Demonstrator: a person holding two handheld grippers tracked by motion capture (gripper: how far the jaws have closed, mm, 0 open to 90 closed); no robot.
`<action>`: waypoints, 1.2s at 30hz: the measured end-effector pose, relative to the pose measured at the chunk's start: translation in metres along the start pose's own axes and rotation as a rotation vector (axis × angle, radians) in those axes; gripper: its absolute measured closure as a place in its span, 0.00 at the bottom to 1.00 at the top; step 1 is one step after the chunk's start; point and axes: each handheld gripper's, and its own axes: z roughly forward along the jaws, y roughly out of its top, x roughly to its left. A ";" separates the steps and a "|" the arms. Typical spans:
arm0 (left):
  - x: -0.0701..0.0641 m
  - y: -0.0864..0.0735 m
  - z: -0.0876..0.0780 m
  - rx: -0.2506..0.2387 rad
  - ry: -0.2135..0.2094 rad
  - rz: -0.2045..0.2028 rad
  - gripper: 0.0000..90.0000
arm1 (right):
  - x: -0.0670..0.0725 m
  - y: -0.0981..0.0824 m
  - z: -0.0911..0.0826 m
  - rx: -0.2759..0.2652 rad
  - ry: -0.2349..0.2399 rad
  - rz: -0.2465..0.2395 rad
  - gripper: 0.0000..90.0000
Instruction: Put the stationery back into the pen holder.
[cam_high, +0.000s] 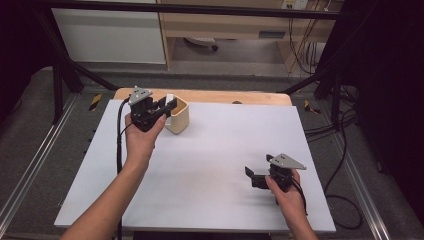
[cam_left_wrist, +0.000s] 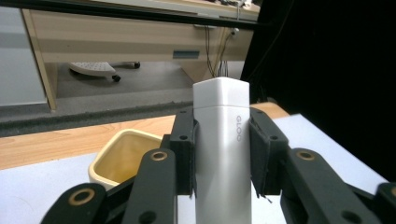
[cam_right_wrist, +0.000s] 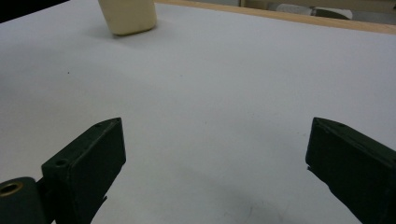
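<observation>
In the high view, the left hand-held gripper (cam_high: 169, 106) sat in the upper left of the frame, right beside the cream cup (cam_high: 179, 118) near the far edge of the counter (cam_high: 210, 165). From up there only a sliver of white showed at its jaws. The left gripper view made it plain: the hand-held gripper (cam_left_wrist: 222, 154) was clenched on a tall white box (cam_left_wrist: 222, 154), upright, with grey lettering down its face, both pads pressed flat against its sides. The cup (cam_left_wrist: 122, 160) lay lower left in that view, open-mouthed, behind and beside the box.

The right hand-held gripper (cam_high: 252, 175) rested at the lower right of the high view, well apart from the cup. Its own view showed that hand-held gripper (cam_right_wrist: 215, 154) released, jaws spread wide over bare white counter (cam_right_wrist: 210, 93), with the cup (cam_right_wrist: 127, 16) at the top left.
</observation>
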 end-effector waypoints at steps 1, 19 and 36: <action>0.002 0.001 0.001 -0.006 0.004 -0.008 0.74 | 0.000 0.000 0.000 -0.002 0.000 0.000 0.06; 0.024 0.011 0.038 -0.106 0.054 0.045 0.74 | -0.003 0.000 -0.002 -0.009 0.006 0.012 0.06; 0.039 0.001 0.058 -0.126 0.099 0.094 0.74 | -0.001 -0.001 0.000 -0.005 0.005 0.003 0.06</action>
